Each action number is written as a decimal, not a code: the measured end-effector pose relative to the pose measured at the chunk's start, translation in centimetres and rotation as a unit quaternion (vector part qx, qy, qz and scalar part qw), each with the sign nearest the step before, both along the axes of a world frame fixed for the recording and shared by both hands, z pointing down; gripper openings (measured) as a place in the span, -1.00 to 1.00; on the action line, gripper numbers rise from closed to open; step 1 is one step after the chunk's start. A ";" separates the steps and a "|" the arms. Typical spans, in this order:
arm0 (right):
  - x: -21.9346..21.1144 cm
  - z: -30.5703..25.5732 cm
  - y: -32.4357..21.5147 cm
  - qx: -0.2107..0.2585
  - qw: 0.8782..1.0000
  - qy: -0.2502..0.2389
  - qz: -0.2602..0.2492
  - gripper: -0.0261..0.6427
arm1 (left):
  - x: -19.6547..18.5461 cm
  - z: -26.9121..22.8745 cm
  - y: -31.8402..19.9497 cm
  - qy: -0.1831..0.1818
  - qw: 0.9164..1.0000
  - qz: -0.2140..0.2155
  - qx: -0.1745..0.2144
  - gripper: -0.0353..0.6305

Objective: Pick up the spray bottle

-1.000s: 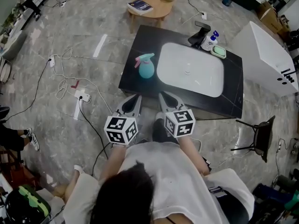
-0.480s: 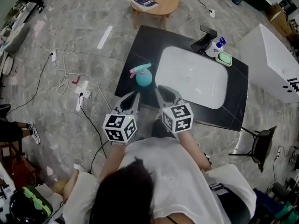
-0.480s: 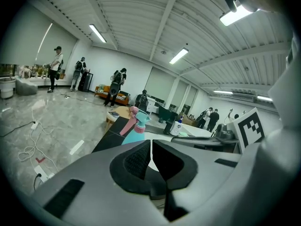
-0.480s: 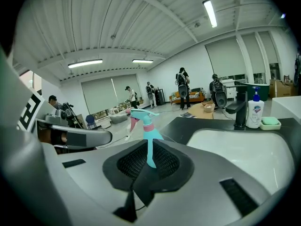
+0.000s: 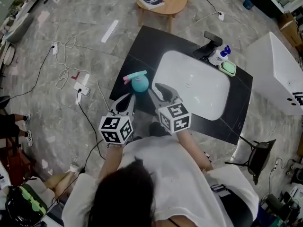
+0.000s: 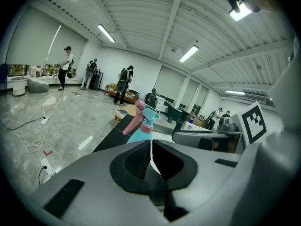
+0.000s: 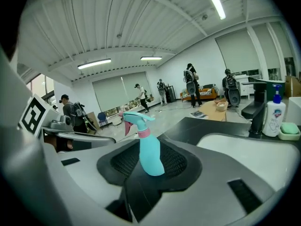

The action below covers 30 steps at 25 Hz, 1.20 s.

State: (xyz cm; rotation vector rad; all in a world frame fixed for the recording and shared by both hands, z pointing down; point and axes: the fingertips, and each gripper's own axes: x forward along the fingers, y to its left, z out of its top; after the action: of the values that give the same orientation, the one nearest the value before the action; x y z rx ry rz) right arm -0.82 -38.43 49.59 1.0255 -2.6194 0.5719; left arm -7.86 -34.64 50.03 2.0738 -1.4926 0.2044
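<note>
Spray bottle (image 5: 138,82): teal body, pink trigger and collar, upright on the black bench (image 5: 142,44), on the strip left of the white basin (image 5: 191,84), near the bench's near edge.

Left gripper (image 5: 128,100): low at the near edge of the bench, just short of the bottle. Jaws together, only a hairline slit between them, nothing in it. In the left gripper view the bottle's head rises just beyond the tips.

Right gripper (image 5: 159,90): over the near rim of the basin, just right of the bottle. Jaws have just been opening and stand narrowly apart. In the right gripper view the bottle shows upright in the gap, but the pads are not on it.

Far corner of the bench: black tap (image 5: 211,38), pump bottle (image 5: 220,56), green soap dish (image 5: 229,68)
</note>
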 end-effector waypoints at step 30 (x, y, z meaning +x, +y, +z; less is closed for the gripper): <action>-4.6 4.2 -3.1 0.022 0.996 0.037 -0.073 0.23 | -2.3 1.7 -2.6 -0.019 0.999 -0.020 -0.045 -0.80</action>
State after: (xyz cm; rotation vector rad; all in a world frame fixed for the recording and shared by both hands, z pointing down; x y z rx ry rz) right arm -5.44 -41.53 53.84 0.8415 -2.6250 0.4367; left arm -10.16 -37.25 51.73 1.9768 -1.5190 0.2924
